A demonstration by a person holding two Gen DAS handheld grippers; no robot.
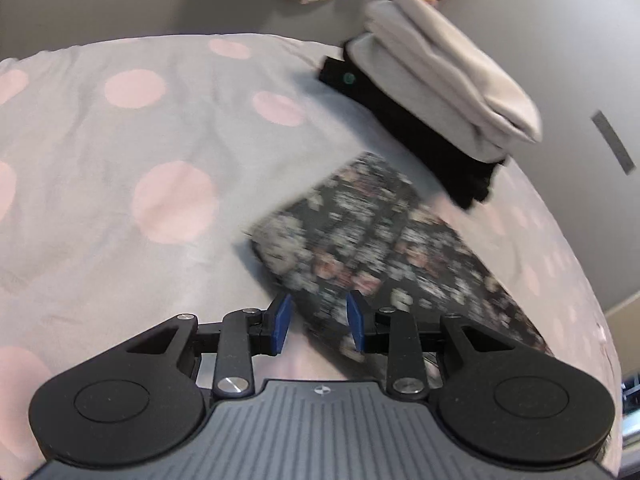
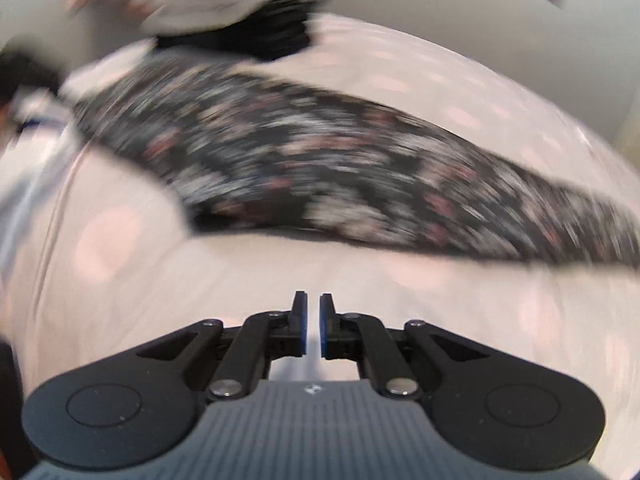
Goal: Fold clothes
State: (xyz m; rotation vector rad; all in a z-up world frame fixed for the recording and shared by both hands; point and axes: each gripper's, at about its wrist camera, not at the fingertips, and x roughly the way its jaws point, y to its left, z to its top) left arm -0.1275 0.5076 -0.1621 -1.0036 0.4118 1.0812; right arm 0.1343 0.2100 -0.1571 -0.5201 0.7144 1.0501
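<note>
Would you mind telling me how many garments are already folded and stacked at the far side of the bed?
2 that I can tell. A white folded garment lies on top, and a black folded garment sits directly beneath it, beyond the floral garment. Further layers may be hidden.

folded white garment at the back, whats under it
The folded white garment sits on a folded black garment, which sticks out beneath it along the near edge. Both rest on the polka-dot bedcover. Whether anything else lies within the stack is hidden.
</note>
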